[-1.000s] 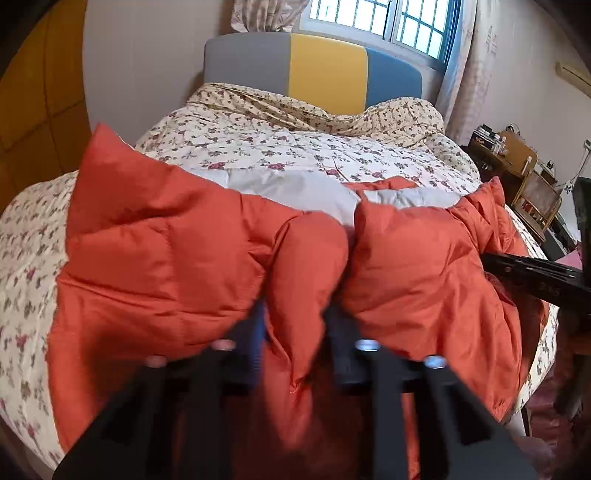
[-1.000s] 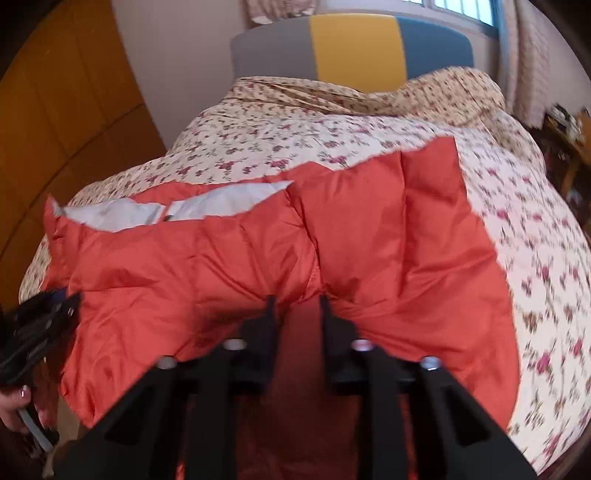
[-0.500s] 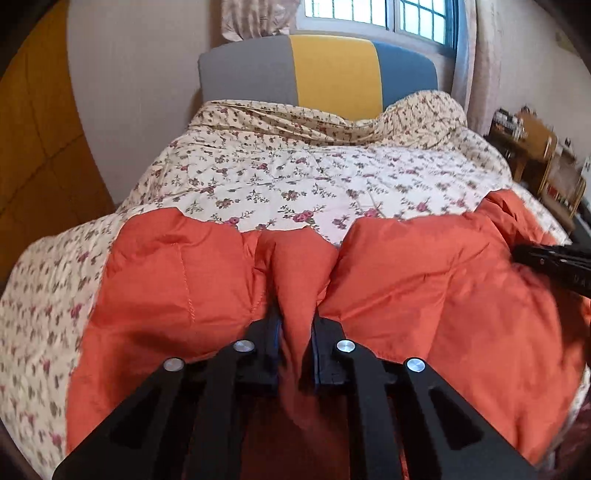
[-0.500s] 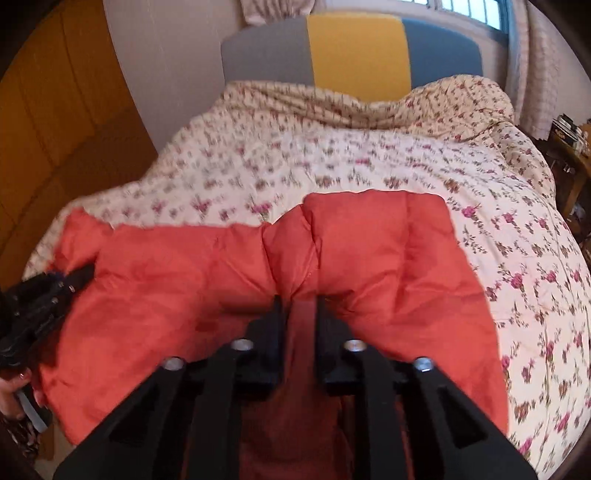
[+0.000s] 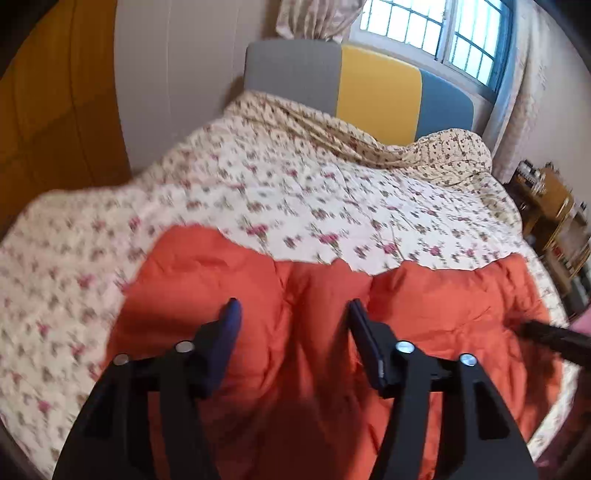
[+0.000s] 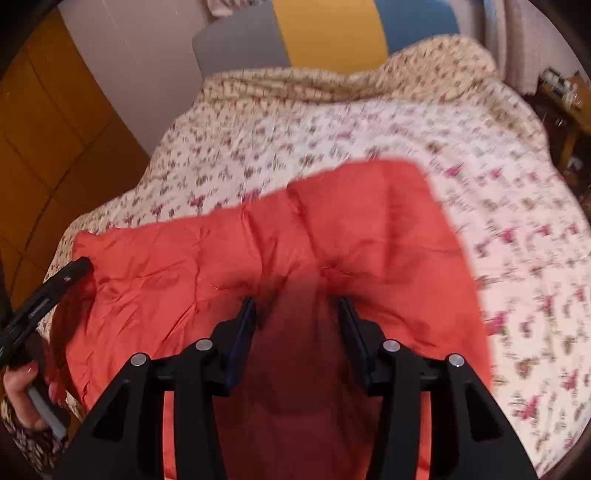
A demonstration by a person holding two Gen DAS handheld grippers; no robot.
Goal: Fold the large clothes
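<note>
Both claws spread wide over an orange puffer jacket lying on the bed.

The left claw (image 5: 293,314) has its jaws parted above the orange puffer jacket (image 5: 314,332), gripping nothing; the right claw (image 6: 297,312) is likewise spread apart over the same jacket (image 6: 258,258), with nothing between its fingers. The jacket lies flat across the near end of the floral quilt (image 5: 295,184), well short of the grey, yellow and blue headboard (image 5: 376,85). A barred window (image 5: 436,33) sits behind it.

We are in a home bedroom. We see a bed (image 5: 314,192) with floral quilt, padded headboard (image 5: 376,88), curtained window (image 5: 436,33).
</note>
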